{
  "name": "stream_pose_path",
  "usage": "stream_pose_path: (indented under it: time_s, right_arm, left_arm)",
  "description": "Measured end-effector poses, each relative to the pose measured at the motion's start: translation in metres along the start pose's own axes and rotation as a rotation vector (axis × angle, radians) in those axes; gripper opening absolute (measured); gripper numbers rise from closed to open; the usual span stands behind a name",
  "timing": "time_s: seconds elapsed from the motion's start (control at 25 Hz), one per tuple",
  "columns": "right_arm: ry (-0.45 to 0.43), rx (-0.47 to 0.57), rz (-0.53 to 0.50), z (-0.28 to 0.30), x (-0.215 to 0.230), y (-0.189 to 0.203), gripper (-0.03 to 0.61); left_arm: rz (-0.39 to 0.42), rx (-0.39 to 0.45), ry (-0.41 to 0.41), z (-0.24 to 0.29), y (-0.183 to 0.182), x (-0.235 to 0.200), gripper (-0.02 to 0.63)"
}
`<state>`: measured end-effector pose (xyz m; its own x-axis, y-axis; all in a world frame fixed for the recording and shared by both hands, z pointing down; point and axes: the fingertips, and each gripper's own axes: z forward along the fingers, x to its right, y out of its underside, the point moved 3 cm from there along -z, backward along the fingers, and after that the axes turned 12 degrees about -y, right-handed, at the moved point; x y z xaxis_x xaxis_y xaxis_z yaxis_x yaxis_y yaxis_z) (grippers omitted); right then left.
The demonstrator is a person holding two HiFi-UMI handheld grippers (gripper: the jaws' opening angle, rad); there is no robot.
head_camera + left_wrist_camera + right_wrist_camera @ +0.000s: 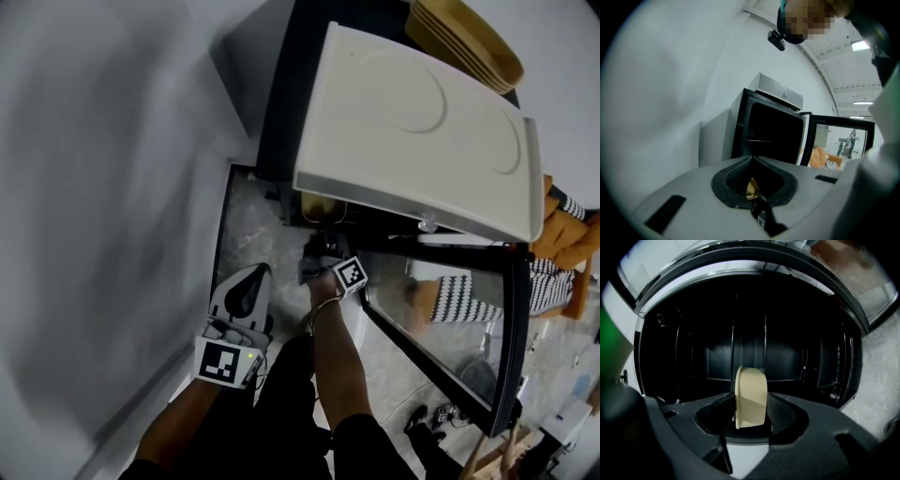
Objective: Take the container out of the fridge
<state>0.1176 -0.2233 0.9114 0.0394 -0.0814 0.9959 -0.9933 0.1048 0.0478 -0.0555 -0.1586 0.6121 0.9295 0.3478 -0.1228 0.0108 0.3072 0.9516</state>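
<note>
In the right gripper view a cream, round-topped container (752, 383) stands on edge between the jaws of my right gripper (750, 401), whose pads press its two sides. Behind it lies the dark, bare inside of the black fridge (740, 343). The head view shows the right gripper (323, 258) reaching into the fridge (281, 122) under its top, with the glass door (450, 319) swung open to the right. My left gripper (251, 281) hangs shut and holds nothing, low at the left of the fridge. Its own view looks at the fridge (771, 136) from a distance.
A large white tray (412, 122) lies on the fridge top, with stacked tan trays (469, 37) behind it. A grey wall (94, 187) runs along the left. An orange chair with a striped cushion (562, 234) stands beyond the open door. The floor (248, 225) is marbled grey.
</note>
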Motion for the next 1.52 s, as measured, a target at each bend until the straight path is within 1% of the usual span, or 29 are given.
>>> stream_pose_path:
  time_s: [0.12, 0.2, 0.36, 0.52, 0.68, 0.8, 0.92, 1.04, 1.2, 1.32, 1.52]
  right_arm:
    - [-0.001, 0.01, 0.003, 0.0, 0.0, 0.0, 0.196]
    - [0.003, 0.013, 0.004, 0.0, 0.0, 0.001, 0.195]
    - [0.016, 0.021, 0.01, -0.004, -0.001, 0.001, 0.193]
    - [0.04, 0.03, 0.015, -0.012, -0.004, -0.001, 0.193]
    - [0.053, 0.031, 0.021, -0.024, -0.005, -0.002, 0.192]
    - [0.05, 0.03, 0.022, -0.033, -0.007, -0.003, 0.19]
    - [0.051, 0.031, 0.029, -0.043, -0.008, -0.004, 0.19]
    - [0.056, 0.038, 0.038, -0.055, -0.009, -0.007, 0.189]
    - [0.051, 0.036, 0.039, -0.064, -0.013, -0.01, 0.189]
    - [0.058, 0.027, 0.035, -0.074, -0.016, -0.013, 0.189]
    - [0.082, 0.005, 0.019, -0.094, -0.021, -0.022, 0.187]
  left_arm:
    - [0.007, 0.024, -0.011, -0.001, -0.003, -0.003, 0.005]
    - [0.0, 0.012, -0.013, -0.002, 0.0, -0.004, 0.005]
    - [-0.01, 0.026, -0.024, -0.001, -0.002, -0.006, 0.005]
    - [-0.021, 0.024, -0.011, -0.002, -0.004, -0.002, 0.005]
    - [-0.03, 0.003, -0.012, -0.003, 0.0, 0.003, 0.005]
    - [-0.034, 0.017, -0.016, -0.002, -0.003, 0.007, 0.005]
    - [-0.042, -0.022, 0.006, -0.009, 0.006, 0.015, 0.005]
    - [-0.048, -0.037, 0.01, -0.014, 0.008, 0.023, 0.005]
    - [-0.036, -0.013, 0.001, -0.016, 0.005, 0.03, 0.005]
    - [-0.035, 0.012, -0.011, -0.017, -0.002, 0.037, 0.005]
    - [-0.036, 0.029, -0.019, -0.025, -0.006, 0.051, 0.005]
